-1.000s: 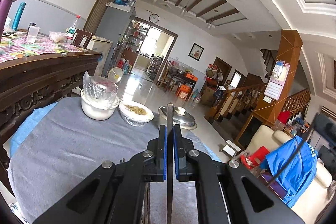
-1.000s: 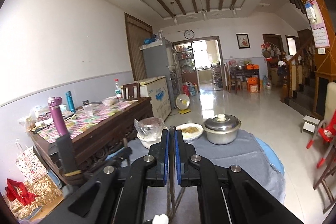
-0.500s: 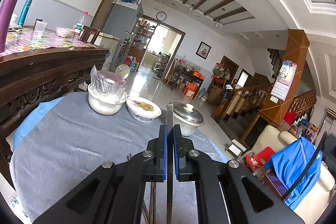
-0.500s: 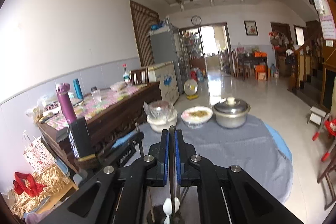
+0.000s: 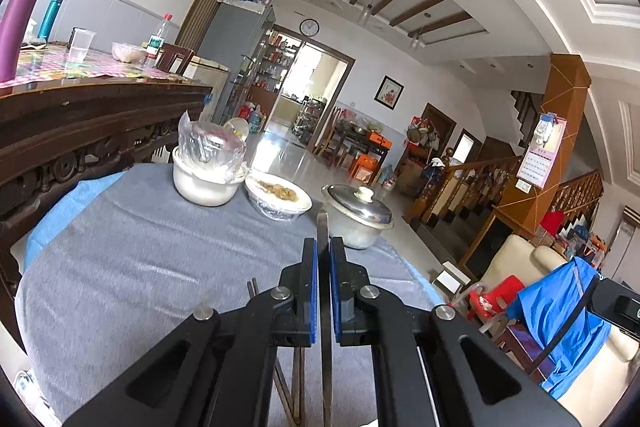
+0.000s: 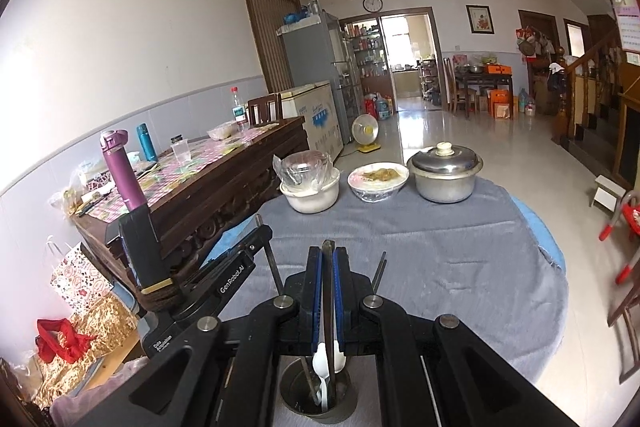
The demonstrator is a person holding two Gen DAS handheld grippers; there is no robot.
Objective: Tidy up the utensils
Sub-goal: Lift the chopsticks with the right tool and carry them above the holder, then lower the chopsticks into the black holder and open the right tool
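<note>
Item: right gripper [image 6: 328, 263]. I am holding it over the metal utensil cup [image 6: 318, 393] on the grey tablecloth [image 6: 440, 255], jaws pressed together on a dark chopstick [image 6: 328, 291] pointing down into the cup, presumably for dropping in beside the white spoon [image 6: 321, 363] standing there.

Item: left gripper [image 5: 323, 255]. I am keeping its jaws clamped on a second chopstick [image 5: 322, 227], upright. More sticks are showing beneath; their container is hidden in the left view.

Item: covered pot [image 6: 445, 173], two bowls, far edge, apart.
</note>
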